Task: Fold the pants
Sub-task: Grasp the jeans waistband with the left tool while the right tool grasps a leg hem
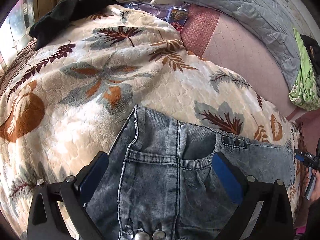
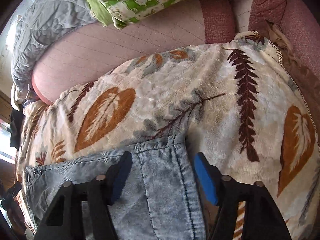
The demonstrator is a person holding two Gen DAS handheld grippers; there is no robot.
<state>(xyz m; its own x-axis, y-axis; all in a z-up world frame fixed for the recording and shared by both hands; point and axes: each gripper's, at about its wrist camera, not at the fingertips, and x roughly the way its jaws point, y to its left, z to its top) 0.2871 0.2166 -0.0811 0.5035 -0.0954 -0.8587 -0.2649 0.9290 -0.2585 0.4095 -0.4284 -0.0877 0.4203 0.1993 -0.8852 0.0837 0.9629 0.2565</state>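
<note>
Washed blue denim pants (image 1: 170, 160) lie flat on a cream fleece blanket with leaf prints (image 1: 90, 80). My left gripper (image 1: 160, 172) is open, its blue-padded fingers (image 1: 228, 178) spread on either side of the waistband and back pocket. In the right wrist view the pants (image 2: 160, 180) reach in from the bottom left. My right gripper (image 2: 162, 172) is open over a seamed edge of the denim, one finger on each side of it. The right gripper also shows at the far right edge of the left wrist view (image 1: 306, 158).
A black garment (image 1: 66, 12) lies at the blanket's far left. A blue box (image 1: 178, 18) sits beyond the blanket. A grey quilt (image 1: 250, 10) and a green patterned cloth (image 2: 140, 2) lie on the pink mattress (image 2: 120, 46).
</note>
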